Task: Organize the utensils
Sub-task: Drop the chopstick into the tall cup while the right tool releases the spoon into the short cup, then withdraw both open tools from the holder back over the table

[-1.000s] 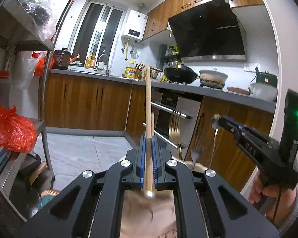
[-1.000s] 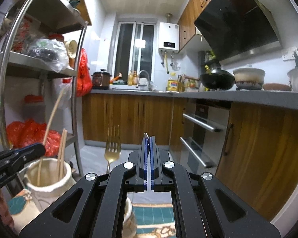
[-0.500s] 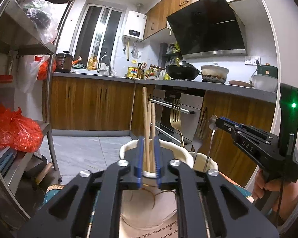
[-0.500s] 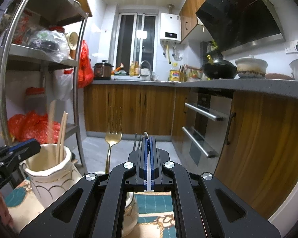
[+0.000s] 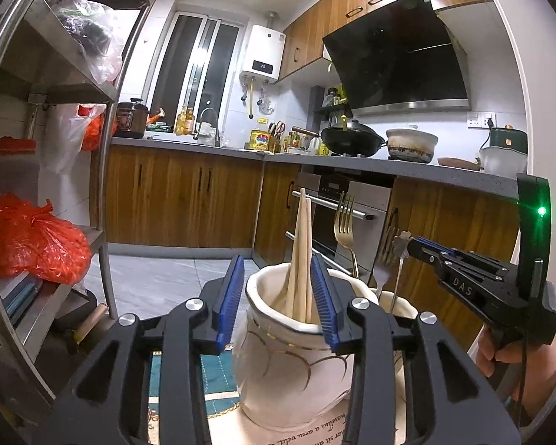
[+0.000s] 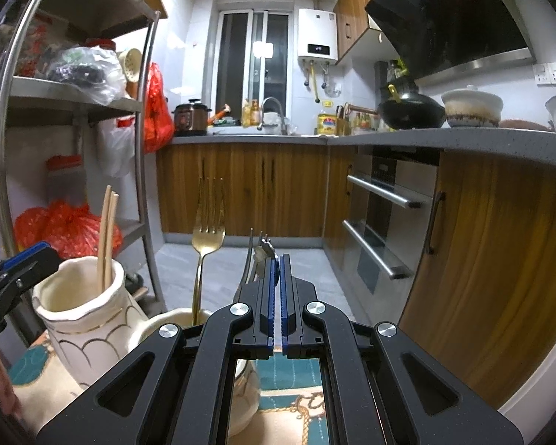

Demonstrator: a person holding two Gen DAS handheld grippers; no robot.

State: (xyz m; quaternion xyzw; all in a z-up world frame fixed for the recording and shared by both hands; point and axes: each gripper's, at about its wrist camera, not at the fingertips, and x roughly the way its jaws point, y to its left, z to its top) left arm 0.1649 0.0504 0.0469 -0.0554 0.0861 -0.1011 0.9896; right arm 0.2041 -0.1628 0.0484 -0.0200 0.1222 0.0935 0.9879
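A white ceramic vase (image 5: 289, 356) with gold lines holds several wooden chopsticks (image 5: 302, 259). My left gripper (image 5: 276, 261) straddles the vase's mouth. Its jaws are opening, and the chopsticks stand between the blue pads (image 5: 229, 298) without touching them. Behind and to the right, a second pale jar (image 6: 181, 320) holds a gold fork (image 6: 207, 230) and a silver fork (image 5: 387, 257), tines up. My right gripper (image 6: 277, 261) is shut on the decorated handle end of a thin silver utensil (image 5: 402, 240) that hangs down toward that jar. Its lower end is hidden.
A steel shelf rack (image 5: 103, 200) with red plastic bags (image 5: 29, 241) stands on the left. Wooden cabinets and an oven (image 6: 385, 222) line the right. Both jars rest on a patterned teal mat (image 6: 293, 382). A person's hand (image 5: 500, 352) holds the right gripper's handle.
The left jaws have parted and let go of the tall chopstick, which now stands in the white vase with the others. The right gripper has stayed shut on its utensil.
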